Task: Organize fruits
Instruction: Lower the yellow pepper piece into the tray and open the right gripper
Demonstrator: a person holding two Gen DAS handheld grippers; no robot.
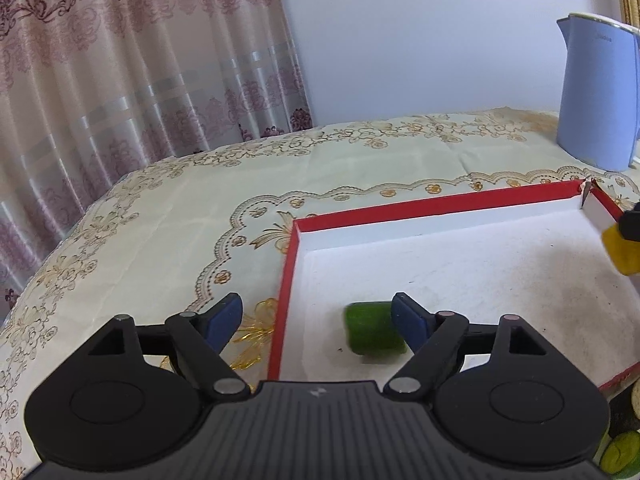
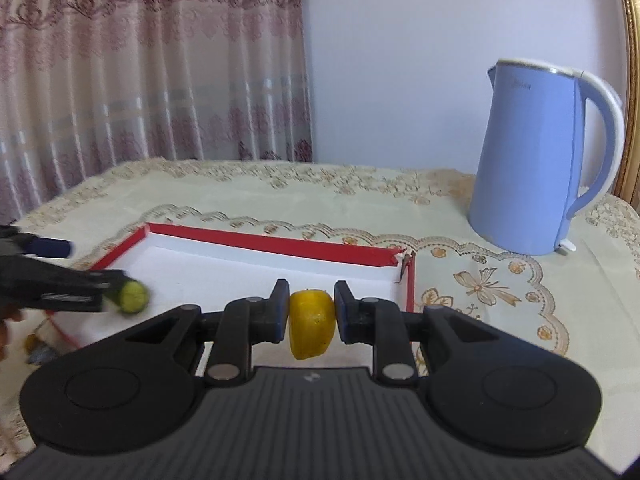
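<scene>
Red cardboard on the outside, white on the inside: that's the shallow box [image 1: 436, 204] sitting on a cream tablecloth [image 1: 160, 216] with gold floral embroidery. The far right corner of the box looks torn.

The left gripper [image 1: 318, 320] has its blue-padded jaws spread wide, straddling the box's left wall, one finger out over the cloth and the other over the box floor. A green fruit piece [image 1: 370, 332] lies on the white floor just beside the inner pad. It's a bit blurred, and neither pad is pressing on it, so it's let go. From the right wrist camera the same green piece [image 2: 134, 297] shows a pale cut face and sits right at the tip of the left gripper, near the box's left end.

The right gripper [image 2: 311, 312] is clamped on a yellow fruit piece [image 2: 311, 322], pads squeezing it from both sides, held above the box near its right end. In the left wrist view that yellow piece [image 1: 622, 250] peeks in at the right edge.

A light blue electric kettle [image 2: 532, 156] with a white handle stands on the cloth behind the box, well apart from both fruits. Patterned pink curtains [image 2: 140, 60] hang behind the table. A couple more fruit-looking things [image 1: 622, 454] sit at the bottom right corner of the left view, too cut off to tell which.
</scene>
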